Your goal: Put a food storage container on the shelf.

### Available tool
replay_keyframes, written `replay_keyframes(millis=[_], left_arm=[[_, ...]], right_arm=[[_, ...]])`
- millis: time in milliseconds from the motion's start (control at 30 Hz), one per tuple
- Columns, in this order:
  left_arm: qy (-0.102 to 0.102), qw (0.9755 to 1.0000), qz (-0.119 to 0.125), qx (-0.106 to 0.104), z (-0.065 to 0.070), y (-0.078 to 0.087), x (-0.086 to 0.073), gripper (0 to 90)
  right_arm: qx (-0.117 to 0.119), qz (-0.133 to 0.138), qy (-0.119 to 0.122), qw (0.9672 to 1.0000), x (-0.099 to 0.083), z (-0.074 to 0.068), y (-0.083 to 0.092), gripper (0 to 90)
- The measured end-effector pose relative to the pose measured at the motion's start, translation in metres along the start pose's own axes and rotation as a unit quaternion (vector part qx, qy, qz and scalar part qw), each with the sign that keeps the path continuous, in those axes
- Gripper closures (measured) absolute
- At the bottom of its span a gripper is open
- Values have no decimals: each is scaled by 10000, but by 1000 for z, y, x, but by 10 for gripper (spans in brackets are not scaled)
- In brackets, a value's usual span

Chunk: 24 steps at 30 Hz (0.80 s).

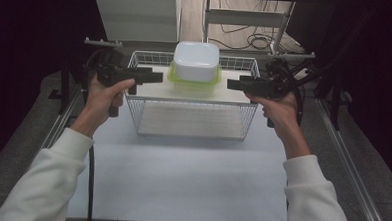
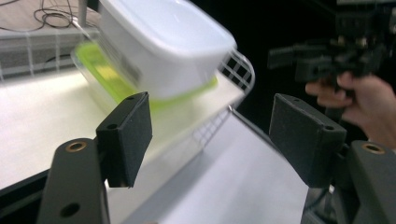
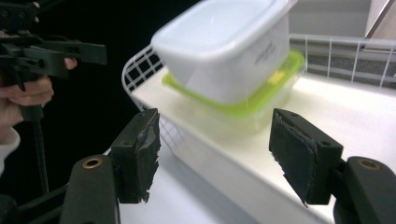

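A white tub (image 1: 196, 60) sits upside down on a clear container with a green lid (image 1: 173, 75). Both rest on a white board (image 1: 155, 91) laid across a wire basket (image 1: 191, 120). My left gripper (image 1: 158, 77) hovers just left of the stack, open and empty. My right gripper (image 1: 231, 84) hovers just right of it, also open and empty. In the left gripper view the tub (image 2: 163, 42) and green lid (image 2: 107, 70) lie beyond my left gripper (image 2: 212, 135). In the right gripper view the tub (image 3: 224, 51) and lid (image 3: 275, 84) lie ahead of my right gripper (image 3: 215, 149).
The basket stands at the far middle of a white table (image 1: 181, 180). Metal rails (image 1: 351, 167) run along both table sides. A frame with cables on the floor (image 1: 252, 40) lies behind the basket. Dark space surrounds the table.
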<state>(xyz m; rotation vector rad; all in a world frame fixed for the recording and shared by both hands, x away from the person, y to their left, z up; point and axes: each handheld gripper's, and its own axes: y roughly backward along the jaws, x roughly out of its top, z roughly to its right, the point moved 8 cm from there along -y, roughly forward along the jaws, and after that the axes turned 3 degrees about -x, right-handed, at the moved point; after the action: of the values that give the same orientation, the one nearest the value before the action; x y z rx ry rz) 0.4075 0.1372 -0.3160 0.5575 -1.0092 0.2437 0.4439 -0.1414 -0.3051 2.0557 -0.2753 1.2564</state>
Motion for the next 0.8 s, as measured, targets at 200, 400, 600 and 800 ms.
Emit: replay_keyframes(millis=[200, 400, 600, 800], left_arm=[[-288, 9989, -359, 97, 14, 5, -48, 280], [-328, 9977, -555, 204, 15, 9, -100, 270], [-196, 9973, -642, 294, 10, 9, -143, 267], [16, 9969, -705, 344, 1, 7, -177, 269]], right_arm=[[28, -192, 166, 9997, -37, -8, 13, 329], [33, -365, 284, 9989, -88, -11, 20, 329], [69, -551, 137, 9984, -138, -3, 23, 329], [-43, -808, 7, 9967, -184, 7, 21, 329]])
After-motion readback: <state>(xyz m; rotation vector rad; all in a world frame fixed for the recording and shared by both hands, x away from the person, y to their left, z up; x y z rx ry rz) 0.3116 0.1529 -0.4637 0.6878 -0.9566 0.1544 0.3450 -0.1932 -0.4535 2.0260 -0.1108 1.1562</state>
